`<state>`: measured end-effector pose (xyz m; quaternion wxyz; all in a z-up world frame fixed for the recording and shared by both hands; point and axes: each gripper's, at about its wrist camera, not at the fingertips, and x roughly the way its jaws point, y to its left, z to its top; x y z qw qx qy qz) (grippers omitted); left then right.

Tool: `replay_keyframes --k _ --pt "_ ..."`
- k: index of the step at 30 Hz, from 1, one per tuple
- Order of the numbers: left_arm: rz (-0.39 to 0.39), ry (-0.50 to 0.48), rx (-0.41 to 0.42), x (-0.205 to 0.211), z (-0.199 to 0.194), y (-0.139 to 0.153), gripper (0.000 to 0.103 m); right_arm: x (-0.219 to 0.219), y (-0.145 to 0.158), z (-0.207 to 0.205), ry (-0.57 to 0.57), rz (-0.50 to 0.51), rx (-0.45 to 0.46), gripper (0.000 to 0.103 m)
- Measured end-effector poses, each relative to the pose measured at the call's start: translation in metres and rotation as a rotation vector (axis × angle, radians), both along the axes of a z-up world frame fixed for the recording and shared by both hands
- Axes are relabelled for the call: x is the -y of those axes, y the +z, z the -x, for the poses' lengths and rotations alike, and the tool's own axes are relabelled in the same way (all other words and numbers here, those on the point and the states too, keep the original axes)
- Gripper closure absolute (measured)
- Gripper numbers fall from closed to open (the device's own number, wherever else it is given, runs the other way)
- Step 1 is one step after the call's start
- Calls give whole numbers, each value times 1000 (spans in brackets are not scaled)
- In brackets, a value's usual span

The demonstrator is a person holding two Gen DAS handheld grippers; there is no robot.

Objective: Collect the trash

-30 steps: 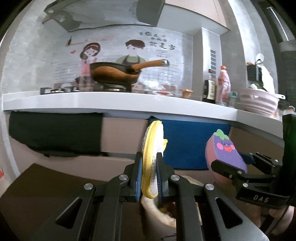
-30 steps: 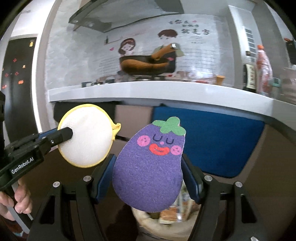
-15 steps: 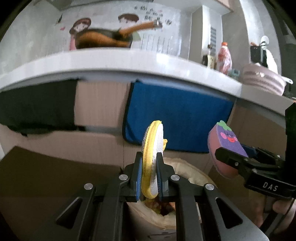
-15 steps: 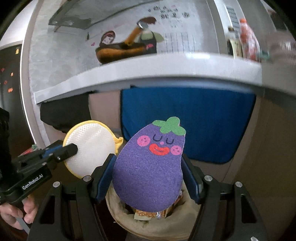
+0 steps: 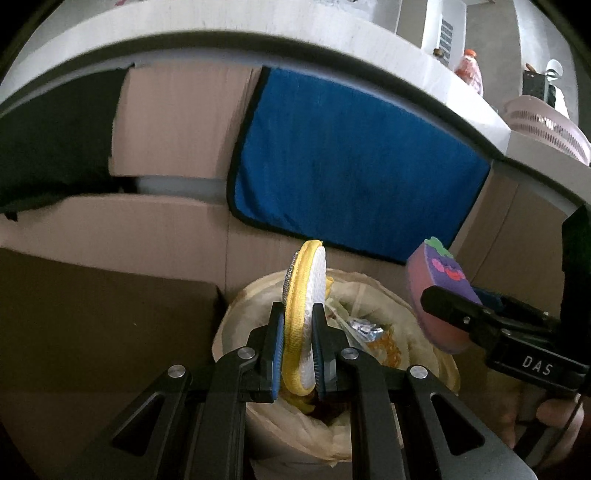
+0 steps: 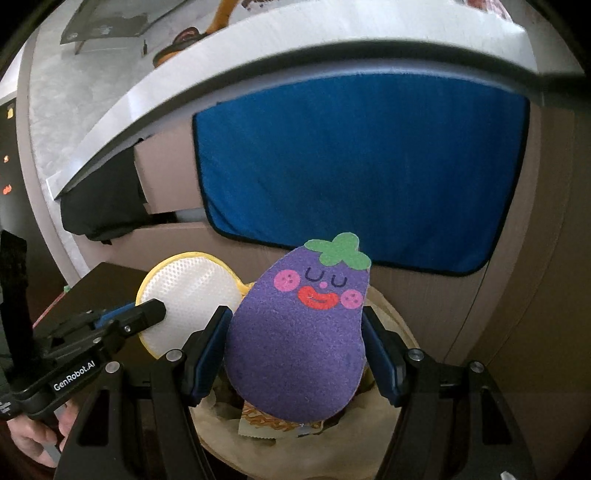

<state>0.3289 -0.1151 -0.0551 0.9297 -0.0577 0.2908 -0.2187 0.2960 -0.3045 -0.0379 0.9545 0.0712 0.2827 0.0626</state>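
1. The left gripper is clamped nearly closed on a round white mesh scrub pad with a yellow fabric rim. The pad stands on edge, its flat faces turned left and right.
2. The right gripper has its jaws spread wide around a flat purple felt-topped eggplant-shaped sponge, gripped by its side edges. Its long axis runs upright, green stem on top.
3. Both sponges hang above a round bin lined with a crinkled beige plastic bag holding wrappers.
4. Beyond, a plush blue towel hangs from a pale counter.
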Motion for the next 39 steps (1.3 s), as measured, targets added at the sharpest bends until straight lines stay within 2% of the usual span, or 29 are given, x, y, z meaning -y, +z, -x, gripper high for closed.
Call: replay_keyframes --k 3,6,8,9,17,22,27,37,39 --pt "4 -12 -6 2 -4 -3 88 1 -7 -6 -5 -9 -16 37" --pt "48 -40 -21 -1 -11 -6 82 2 -14 -9 -8 -25 -19 35" --pt "79 -62 -46 -4 -17 -6 60 4 -16 -10 -8 -44 -14 30" --pt "88 -66 -52 -6 -18 -6 57 5 -18 -10 -14 -54 -15 29" --pt "71 -9 -27 -26 0 13 55 7 -6 14 -61 -73 -1 29" --pt "25 77 4 -51 36 23 52 -5 3 40 -73 -54 4 29" --pt "-56 130 46 -70 84 33 52 -25 14 75 -74 -29 11 29" --pt "-146 119 88 -86 200 46 52 -88 26 172 -24 116 54 28" --pt "-165 156 109 -89 222 47 52 -97 27 197 -38 133 76 28"
